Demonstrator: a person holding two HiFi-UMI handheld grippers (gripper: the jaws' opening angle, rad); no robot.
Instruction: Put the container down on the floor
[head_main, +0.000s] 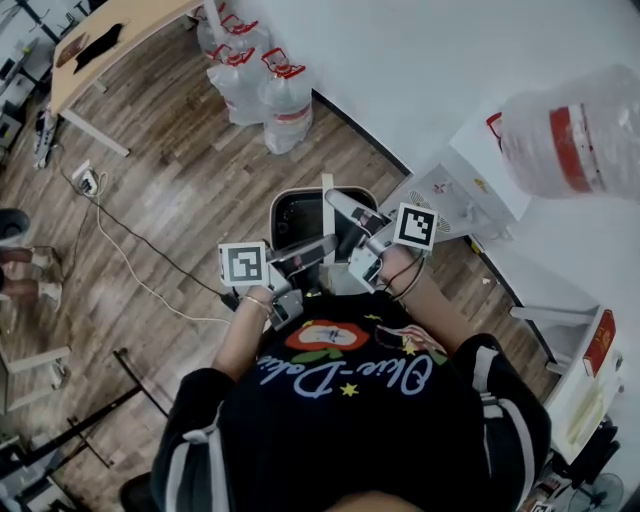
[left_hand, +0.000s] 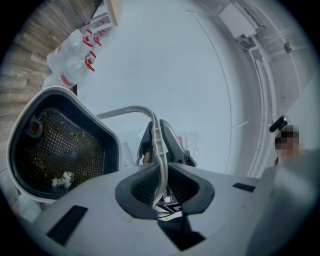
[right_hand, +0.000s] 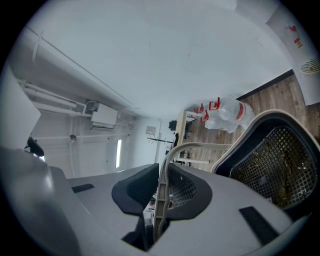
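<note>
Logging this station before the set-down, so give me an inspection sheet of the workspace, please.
Surface: wooden floor.
Job's things: container, held by its pale handle; the mesh basket inside it holds bits of debris.
Clutter: water bottles grouped on the floor by the wall; another bottle over the white cabinet.
Grippers: left gripper and right gripper are each shut on the handle.
Cables: one cable trails across the floor from a plug block.
Surroundings: white wall; wooden table at the far left.
</note>
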